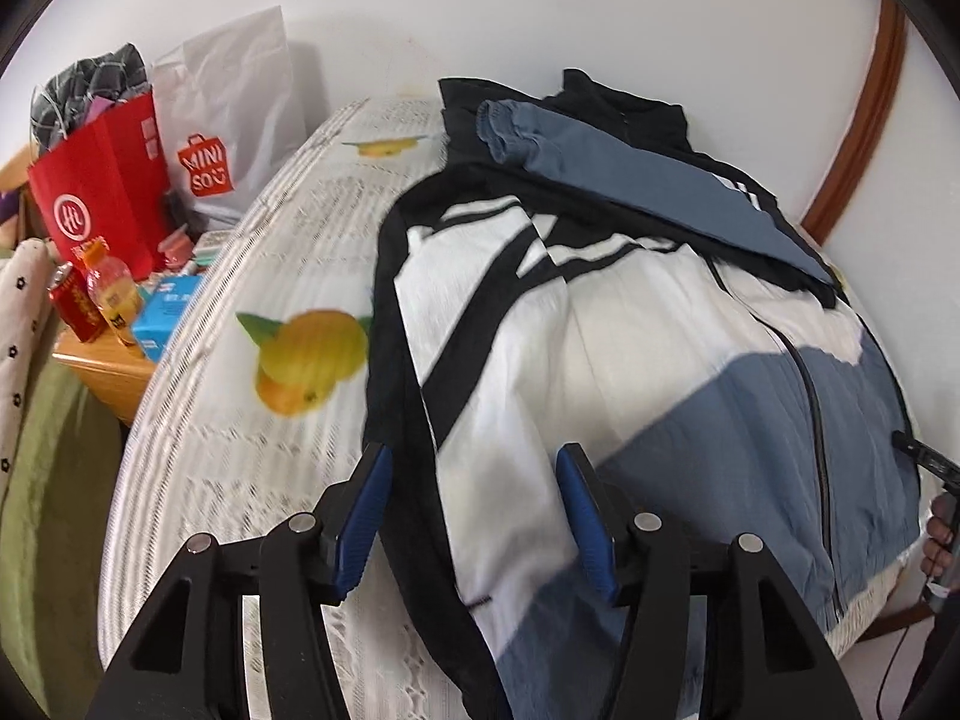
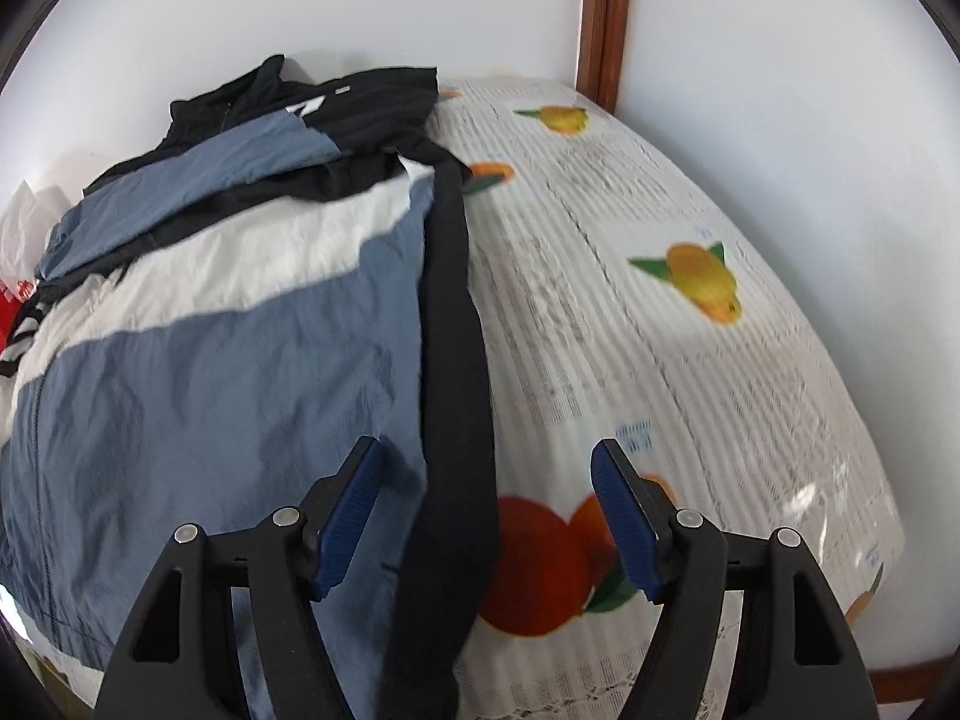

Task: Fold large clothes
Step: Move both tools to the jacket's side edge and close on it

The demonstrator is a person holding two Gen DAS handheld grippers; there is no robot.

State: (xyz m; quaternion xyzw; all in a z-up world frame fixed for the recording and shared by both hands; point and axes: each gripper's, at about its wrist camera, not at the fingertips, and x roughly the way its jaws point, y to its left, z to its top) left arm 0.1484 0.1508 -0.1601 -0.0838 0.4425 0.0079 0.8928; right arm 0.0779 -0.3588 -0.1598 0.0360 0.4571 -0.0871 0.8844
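Observation:
A large jacket (image 1: 690,372) in blue-grey, white and black lies zipped, front up, on a bed with a white fruit-print cover (image 1: 252,420). One blue-grey sleeve (image 1: 630,180) is folded across its upper chest. My left gripper (image 1: 474,480) is open and empty, just above the jacket's left side with its black side stripe between the jaws. In the right wrist view the jacket (image 2: 210,372) fills the left half. My right gripper (image 2: 486,474) is open and empty, above the jacket's black right edge (image 2: 456,360).
A bedside table (image 1: 102,366) at the left holds a red bag (image 1: 102,204), a white Miniso bag (image 1: 234,126), a bottle, a can and boxes. White walls and a brown wooden frame (image 2: 606,18) stand behind the bed. The bed's right half (image 2: 690,360) holds only the cover.

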